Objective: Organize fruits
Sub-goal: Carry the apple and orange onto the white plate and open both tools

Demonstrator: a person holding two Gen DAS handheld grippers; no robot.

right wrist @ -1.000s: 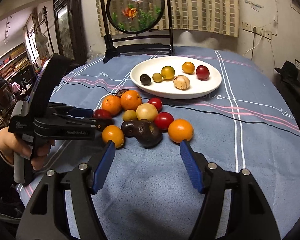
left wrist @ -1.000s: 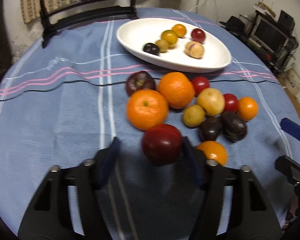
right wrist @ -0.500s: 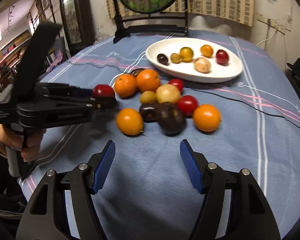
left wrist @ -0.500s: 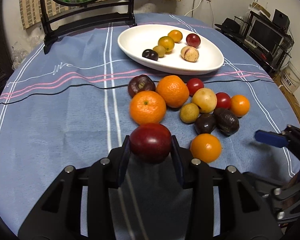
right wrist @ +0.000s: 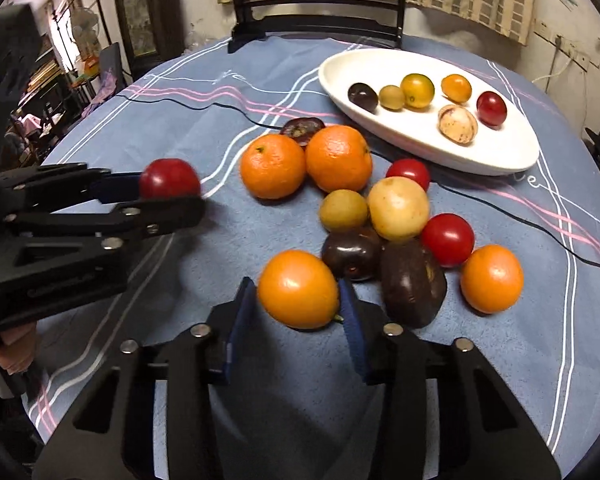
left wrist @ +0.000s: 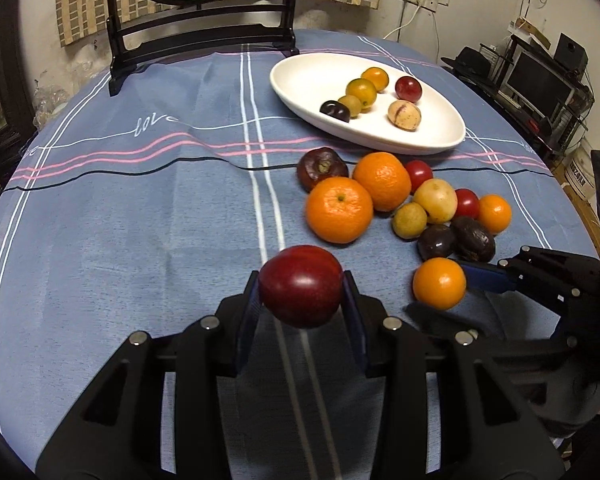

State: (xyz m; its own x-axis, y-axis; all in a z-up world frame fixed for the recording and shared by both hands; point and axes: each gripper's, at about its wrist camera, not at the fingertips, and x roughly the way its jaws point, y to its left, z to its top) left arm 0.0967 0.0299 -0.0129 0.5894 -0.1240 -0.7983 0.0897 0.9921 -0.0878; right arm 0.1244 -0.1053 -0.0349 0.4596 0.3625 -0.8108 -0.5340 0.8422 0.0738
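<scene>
Near the front edge of the counter [left wrist: 100, 260], under its blue striped cloth, the left hand-held gripper [left wrist: 302, 300] pinches a dark red plum [left wrist: 300, 286] between its blue pads, lifted clear of the cloth. Just beside it, toward the right edge, the right hand-held gripper [right wrist: 298, 300] has its jaws closing around a small orange fruit [right wrist: 298, 288], with both pads against the fruit's sides; whether the fruit sits on the cloth or is raised cannot be told. Behind that fruit lies the loose heap: two large oranges [right wrist: 306, 164] side by side, a yellow fruit [right wrist: 398, 208], a smaller green-yellow one [right wrist: 343, 210], two red tomatoes [right wrist: 447, 239], dark purple fruits [right wrist: 412, 284] and another small orange [right wrist: 491, 278]. Toward the far right of the counter sits a white oval dish [right wrist: 500, 156] holding six small fruits. A dark wooden stand [left wrist: 200, 36] rests at the far edge. A person's fingers [right wrist: 18, 350] show on the left tool's handle.
</scene>
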